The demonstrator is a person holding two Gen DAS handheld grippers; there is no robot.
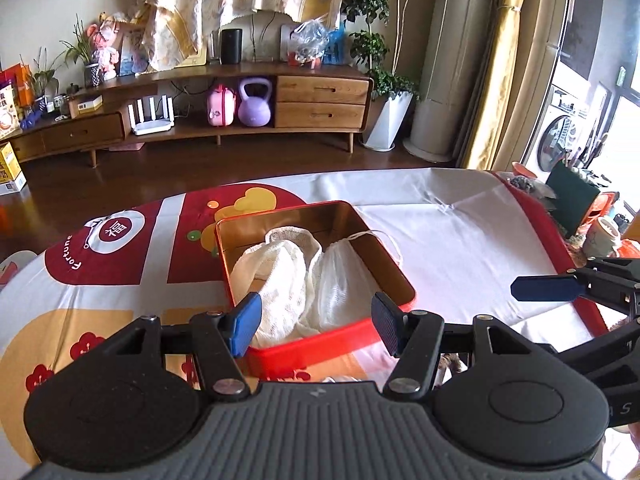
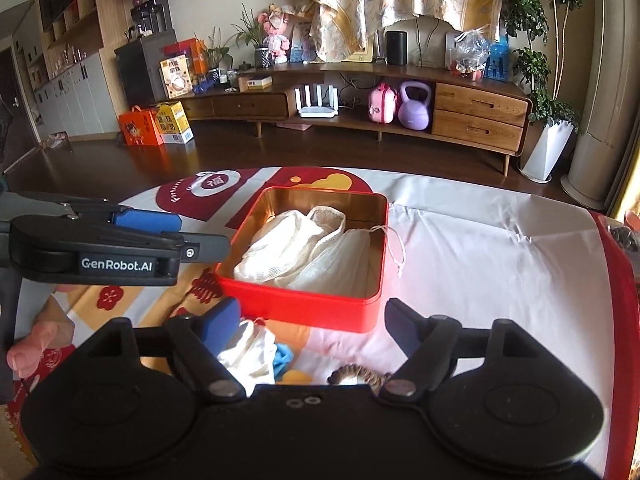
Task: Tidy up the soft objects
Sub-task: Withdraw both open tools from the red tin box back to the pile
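Note:
A red square tin [image 1: 352,334] [image 2: 300,308] with a gold inside stands on the tablecloth. In it lie a cream knitted cloth [image 1: 280,280] [image 2: 288,244] and a white mesh drawstring bag [image 1: 340,276] [image 2: 344,260], whose cord hangs over the rim. My left gripper [image 1: 316,320] hovers above the tin's near edge, open, with nothing between its pads. My right gripper [image 2: 312,316] is open in front of the tin. Under it lie a white cloth pouch [image 2: 248,352], a blue item [image 2: 284,356] and a brown woven piece [image 2: 360,376].
The table wears a red, white and yellow cloth [image 1: 460,240]. At its right edge stand a cup [image 1: 604,236] and a dark green box [image 1: 572,196]. A thumb [image 2: 28,348] shows at the left. A wooden TV cabinet [image 2: 476,116] lines the far wall.

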